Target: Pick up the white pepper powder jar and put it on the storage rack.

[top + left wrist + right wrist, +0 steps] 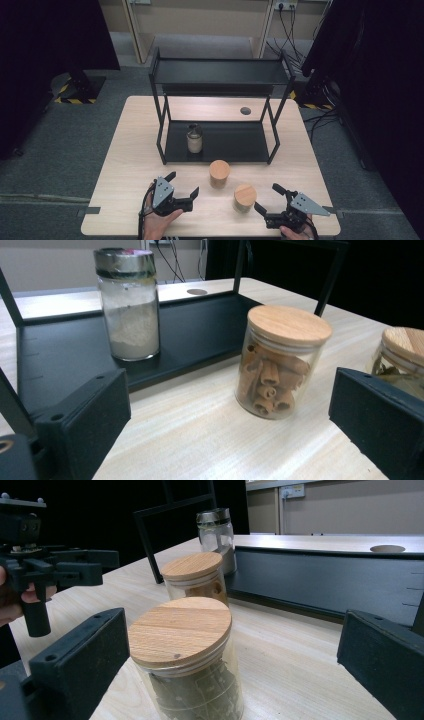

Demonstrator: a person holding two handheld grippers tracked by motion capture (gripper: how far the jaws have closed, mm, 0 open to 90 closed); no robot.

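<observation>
Near the front edge of the table (125,200), two wooden-lidded jars are stood: the cinnamon jar (219,173) just before the front rim of the black shelf rack (220,150), and the herb jar (244,198) nearer the front right corner. A metal-capped shaker (194,138) is already placed on the rack's lower tray. The left gripper (184,185) is held with jaws apart, aimed at the cinnamon jar, touching nothing. The right gripper (269,198) is also spread wide, with the herb jar between its jaws but not yet clamped. The approach step is judged to be in hand. Next, the jaws must be closed on the glass body, below the lid.
</observation>
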